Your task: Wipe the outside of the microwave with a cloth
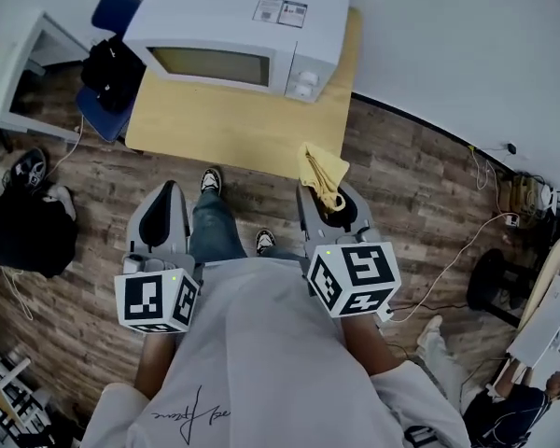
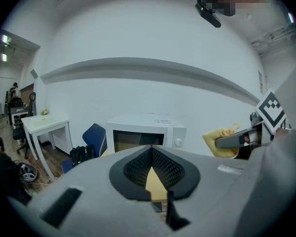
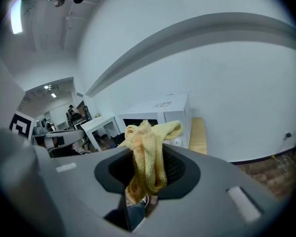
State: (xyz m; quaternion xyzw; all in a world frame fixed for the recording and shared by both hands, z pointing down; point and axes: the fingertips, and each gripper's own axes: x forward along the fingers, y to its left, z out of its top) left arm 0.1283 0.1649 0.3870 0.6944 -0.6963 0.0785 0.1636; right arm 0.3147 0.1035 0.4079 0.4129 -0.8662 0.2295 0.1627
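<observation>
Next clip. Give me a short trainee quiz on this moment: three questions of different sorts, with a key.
1. Fill in: the door of the microwave is ___.
2. Multiple choice: which gripper holds the yellow cloth? A left, B right, C neither.
3. True or false: the yellow cloth is pressed against the microwave.

Key
1. closed.
2. B: the right gripper is shut on it, and the cloth sticks up out of the jaws.
3. False: the cloth is held in the air, apart from the microwave.
</observation>
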